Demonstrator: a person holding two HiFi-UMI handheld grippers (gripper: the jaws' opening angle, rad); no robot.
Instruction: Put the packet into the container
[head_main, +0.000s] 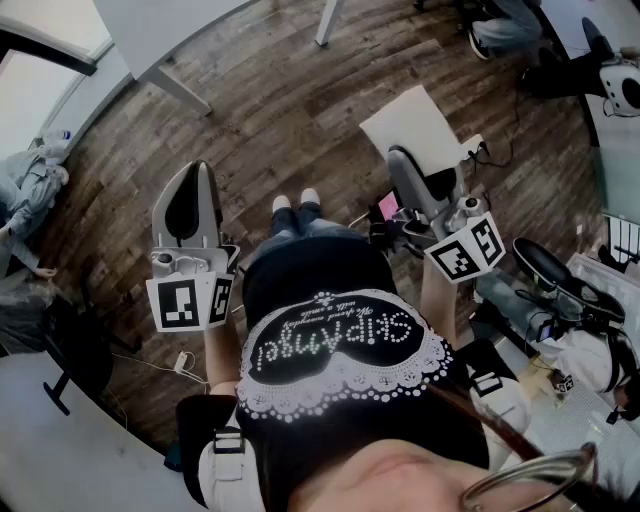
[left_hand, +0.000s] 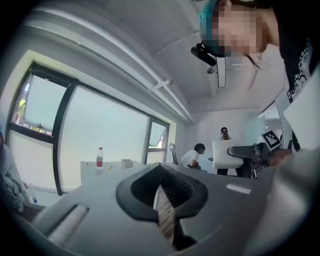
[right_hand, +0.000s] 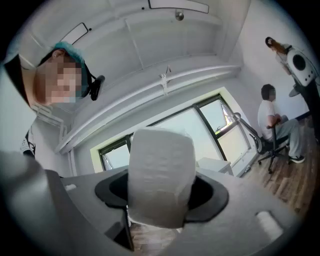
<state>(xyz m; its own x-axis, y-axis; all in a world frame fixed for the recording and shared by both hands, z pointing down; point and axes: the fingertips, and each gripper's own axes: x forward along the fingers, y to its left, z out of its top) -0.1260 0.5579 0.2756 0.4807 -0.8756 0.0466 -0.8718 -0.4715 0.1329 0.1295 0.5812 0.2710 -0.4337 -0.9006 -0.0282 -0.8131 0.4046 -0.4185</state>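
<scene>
The packet (head_main: 420, 125) is a white, soft, flat pack held out over the wooden floor. My right gripper (head_main: 403, 160) is shut on it; in the right gripper view the white packet (right_hand: 161, 175) fills the space between the jaws of the right gripper (right_hand: 160, 210) and stands up past them. My left gripper (head_main: 202, 172) is held level at the left, jaws together with nothing in them. In the left gripper view the left gripper (left_hand: 162, 196) shows only a thin slit between its jaws. No container shows in any view.
Below me are the person's dark shirt and the wooden floor (head_main: 290, 110). A white table (head_main: 165, 30) stands ahead on the left. Chairs and equipment (head_main: 560, 290) crowd the right. A bottle (left_hand: 99, 157) stands on a white desk by the window, and a seated person (right_hand: 272, 125) is to the right.
</scene>
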